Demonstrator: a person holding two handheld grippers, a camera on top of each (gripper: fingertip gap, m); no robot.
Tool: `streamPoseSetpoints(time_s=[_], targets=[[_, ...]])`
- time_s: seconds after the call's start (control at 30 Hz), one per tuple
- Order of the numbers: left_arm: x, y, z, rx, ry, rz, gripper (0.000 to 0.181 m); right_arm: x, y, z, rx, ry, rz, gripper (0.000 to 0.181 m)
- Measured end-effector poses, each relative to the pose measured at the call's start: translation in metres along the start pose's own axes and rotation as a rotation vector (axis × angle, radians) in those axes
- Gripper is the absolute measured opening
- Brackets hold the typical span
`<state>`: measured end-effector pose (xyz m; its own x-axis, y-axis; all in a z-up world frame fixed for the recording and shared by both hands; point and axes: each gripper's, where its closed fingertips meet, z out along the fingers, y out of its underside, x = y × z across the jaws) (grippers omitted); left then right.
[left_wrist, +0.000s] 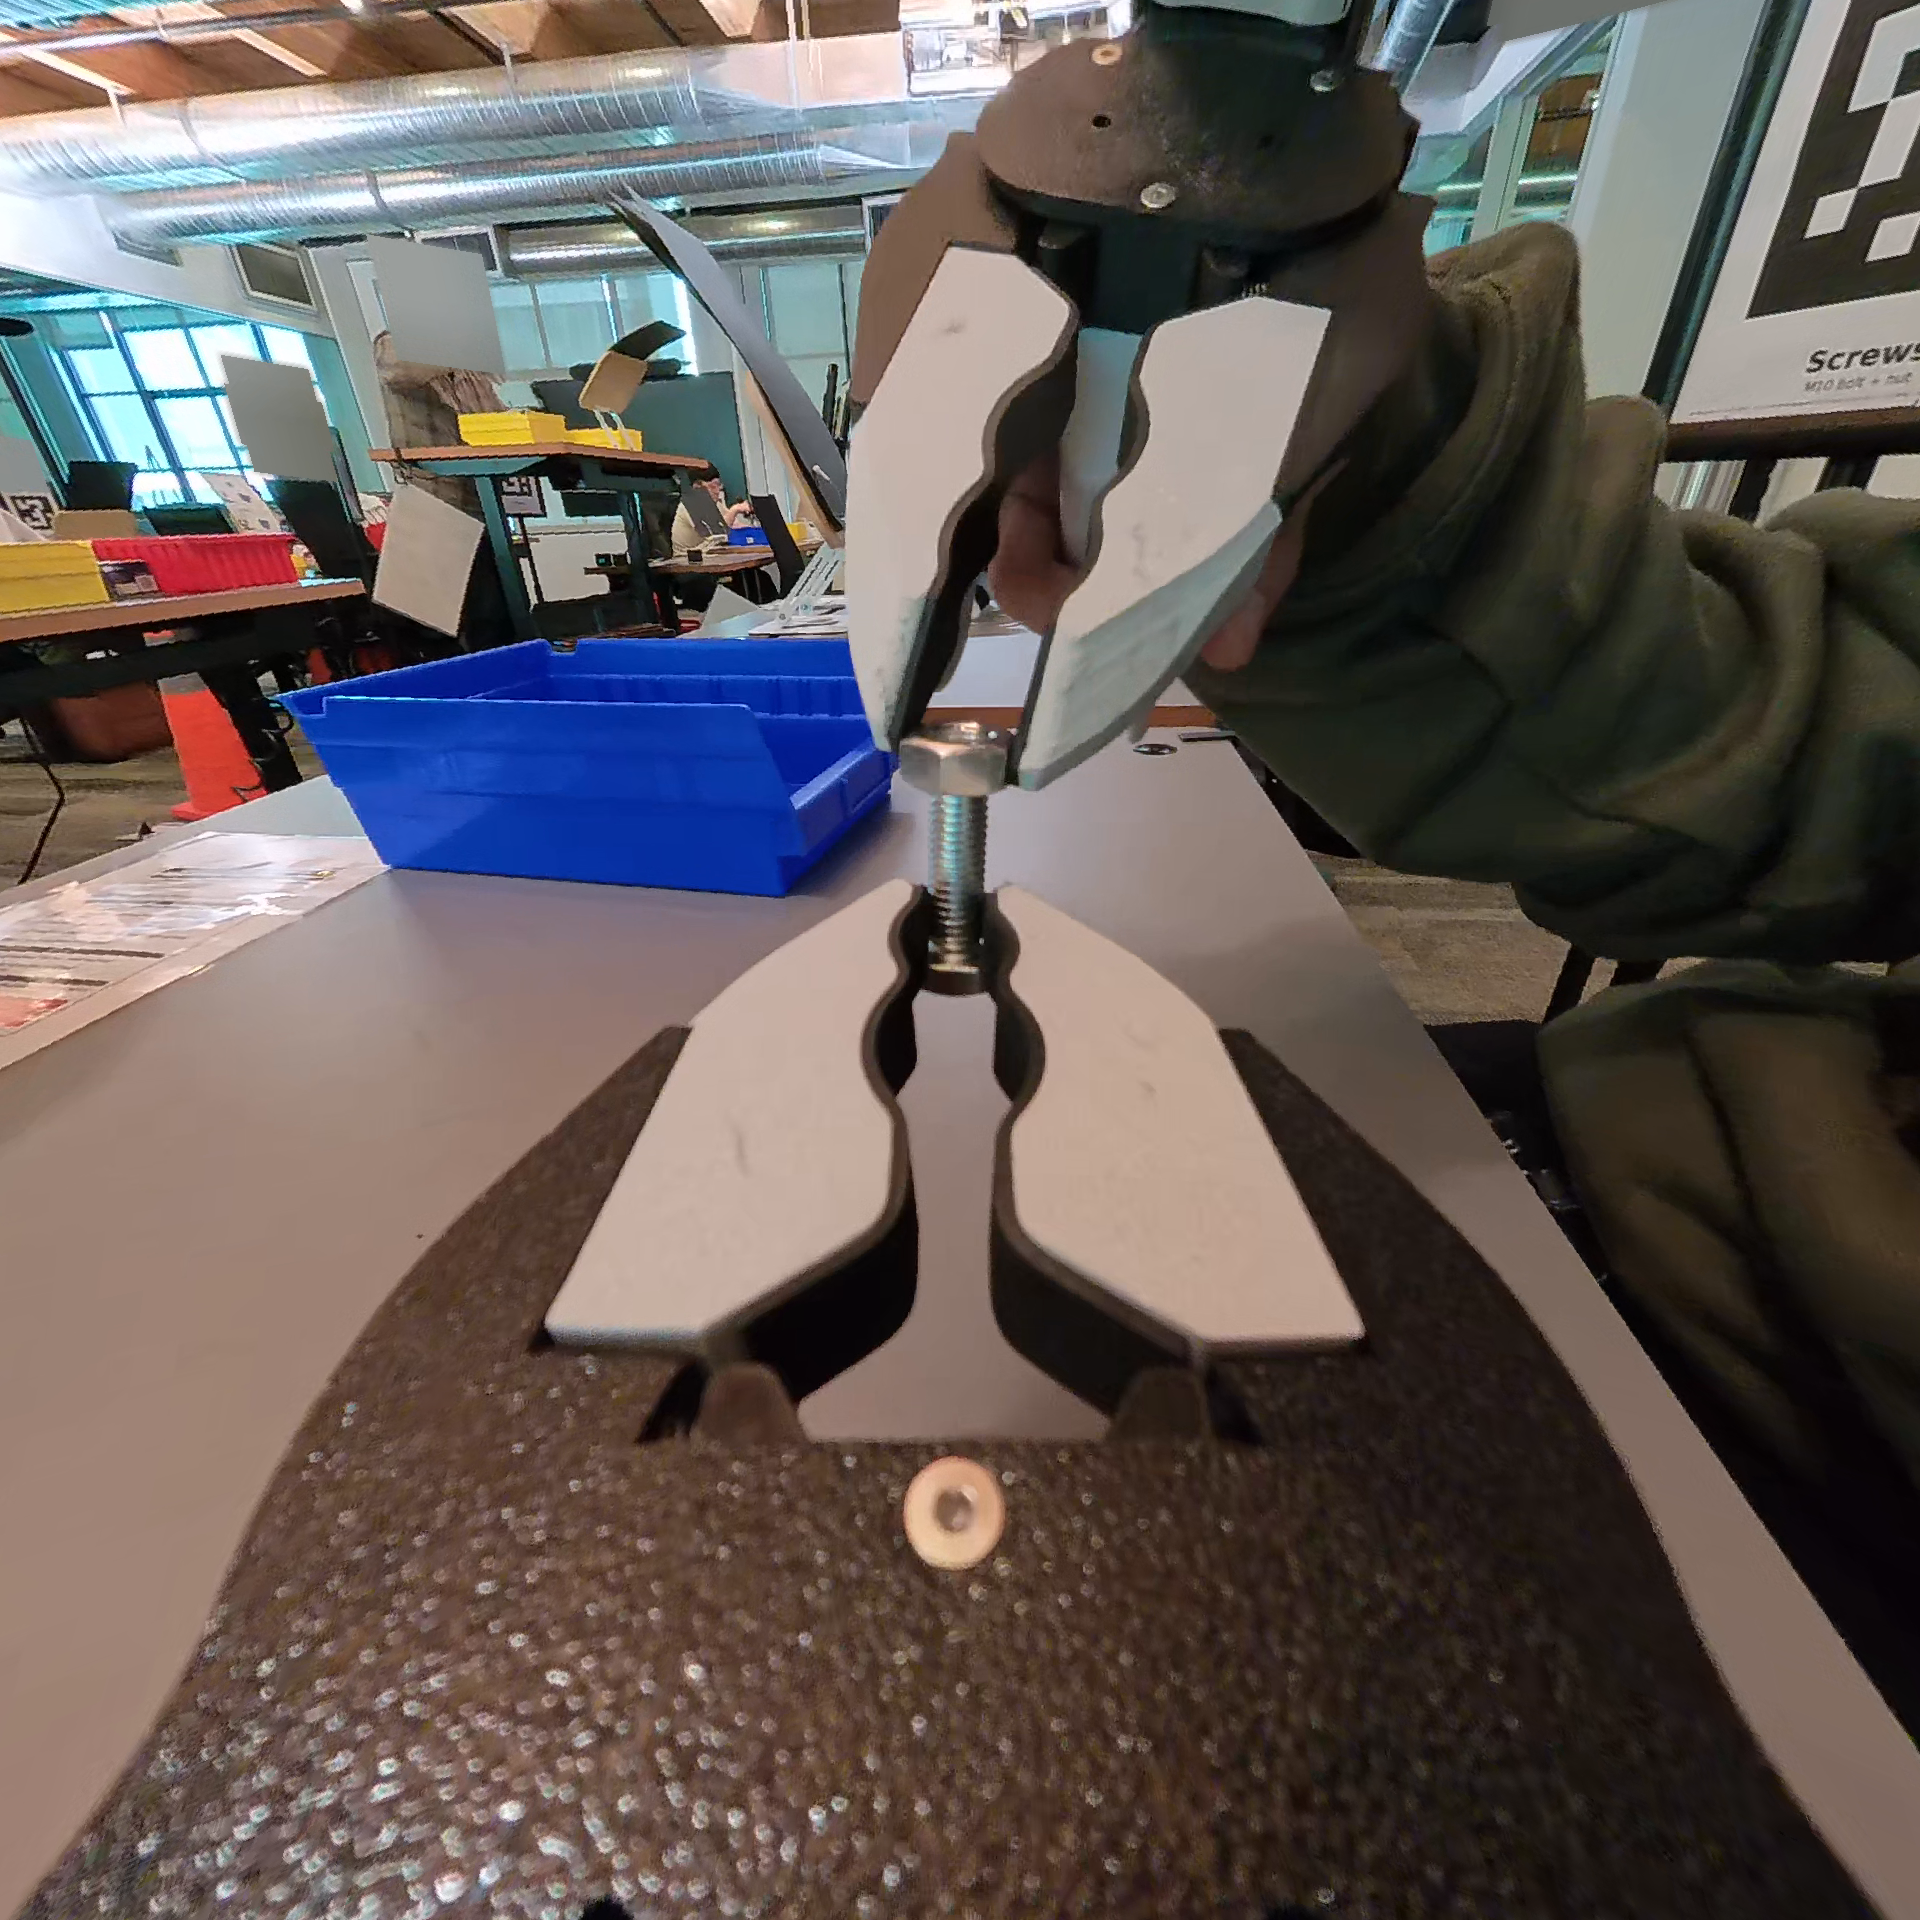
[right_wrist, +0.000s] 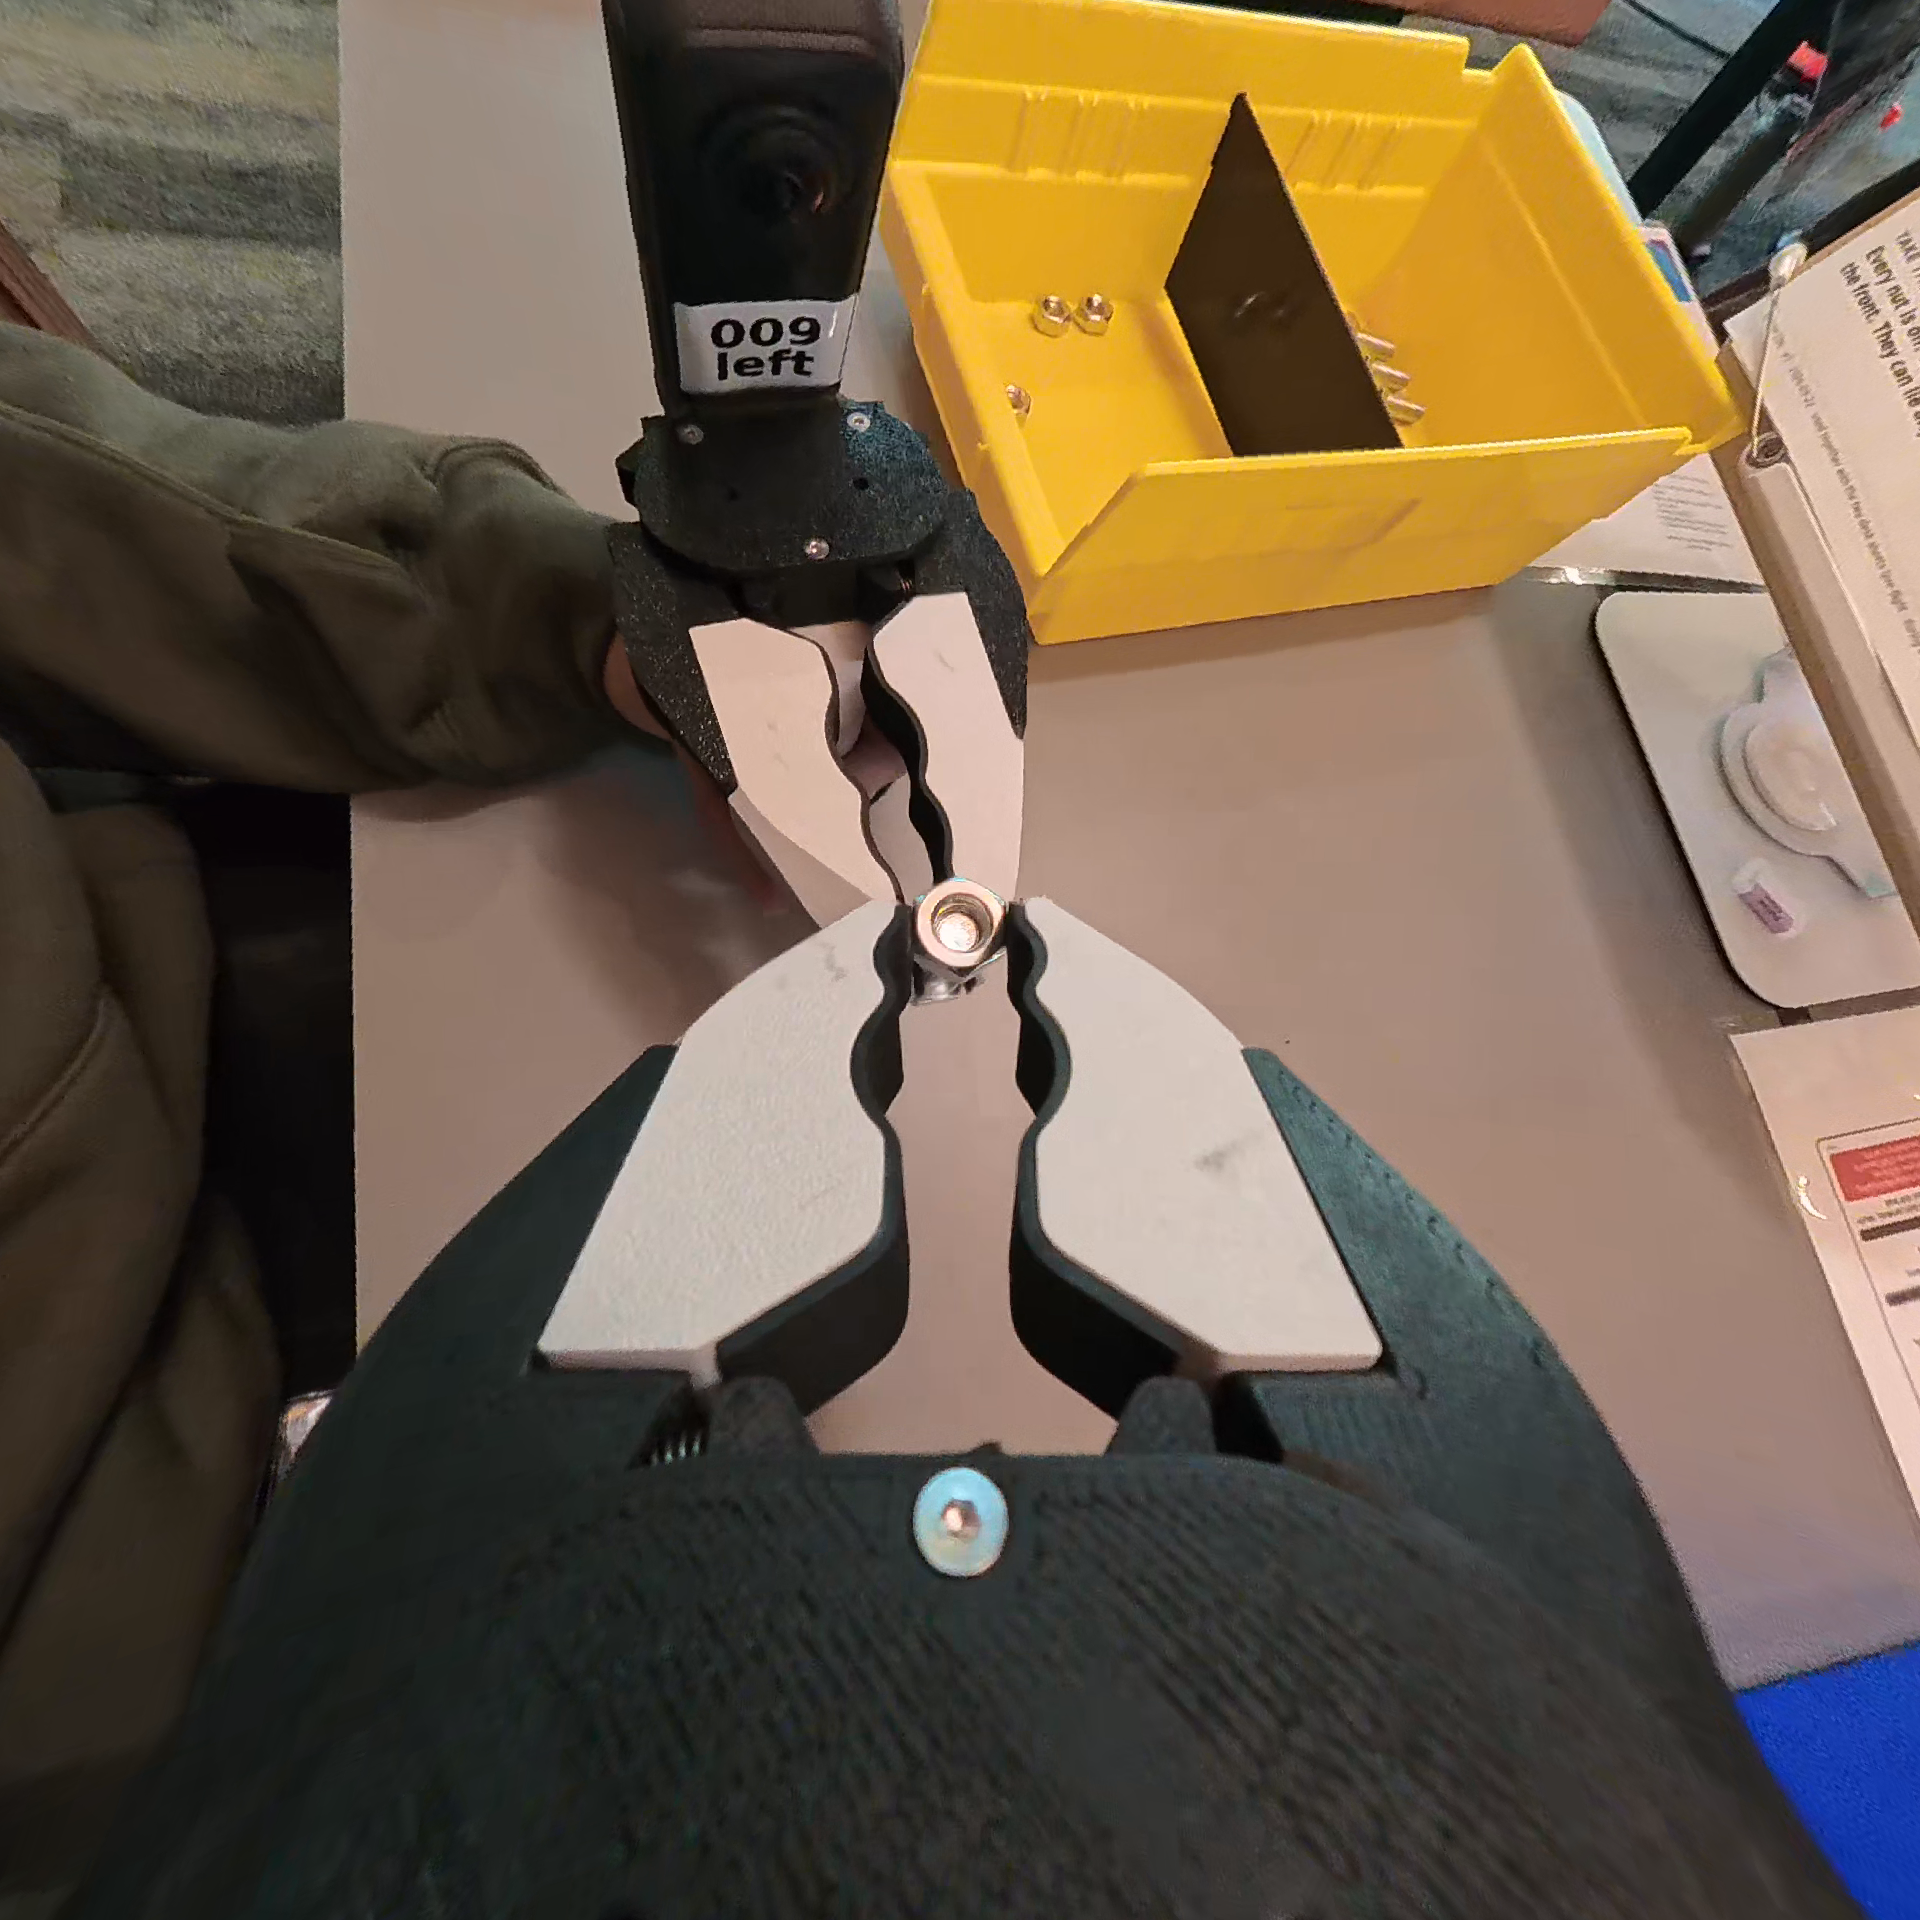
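A silver bolt (left_wrist: 951, 852) stands upright above the grey table (left_wrist: 312, 1143). My left gripper (left_wrist: 954, 935) is shut on the bolt's lower end, which is hidden between its fingertips. My right gripper (left_wrist: 956, 764) comes down from above and is shut on a hex nut (left_wrist: 951, 764) at the top of the bolt. In the right wrist view I look straight down on the nut (right_wrist: 958, 928), held between the right gripper's (right_wrist: 958, 935) tips. The left gripper (right_wrist: 940, 894) reaches in just beyond it, held by a hand in a green sleeve (right_wrist: 312, 582).
A blue bin (left_wrist: 582, 800) stands on the table behind the bolt. A yellow bin (right_wrist: 1351, 520) with a black divider holds loose nuts (right_wrist: 1070, 312) and bolts (right_wrist: 1382, 384). Laminated sheets (right_wrist: 1849, 1195) and a white pad lie at the right. Other desks and an orange cone (left_wrist: 208, 748) stand far off. Only a small space, under 4 cm, lies between the two pairs of fingers.
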<state>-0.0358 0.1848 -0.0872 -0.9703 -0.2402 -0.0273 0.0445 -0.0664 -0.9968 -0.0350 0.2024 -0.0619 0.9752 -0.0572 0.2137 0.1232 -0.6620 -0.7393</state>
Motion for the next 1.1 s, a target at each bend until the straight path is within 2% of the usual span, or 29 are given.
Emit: streamPoseSetpoints(time_s=[0.27, 0.4, 0.67, 0.83, 1.1], targets=[[-0.001, 0.0, 0.001, 0.004, -0.006, -0.014, 0.009, 0.002, 0.001, 0.0, 0.02, 0.01, 0.001, 0.018], [-0.002, 0.0, 0.0, 0.007, -0.01, -0.021, 0.009, 0.004, 0.002, 0.0, 0.025, 0.027, 0.003, 0.025], [-0.006, -0.002, -0.002, 0.028, -0.022, -0.041, 0.009, 0.007, -0.001, 0.003, 0.167, 0.069, 0.106, 0.038], [-0.006, 0.0, -0.001, 0.019, -0.025, -0.045, 0.009, 0.007, -0.004, 0.005, 0.267, 0.089, 0.16, 0.032], [-0.008, 0.0, -0.001, 0.014, -0.034, -0.049, 0.009, 0.003, 0.0, 0.008, 0.241, 0.102, 0.148, 0.026]])
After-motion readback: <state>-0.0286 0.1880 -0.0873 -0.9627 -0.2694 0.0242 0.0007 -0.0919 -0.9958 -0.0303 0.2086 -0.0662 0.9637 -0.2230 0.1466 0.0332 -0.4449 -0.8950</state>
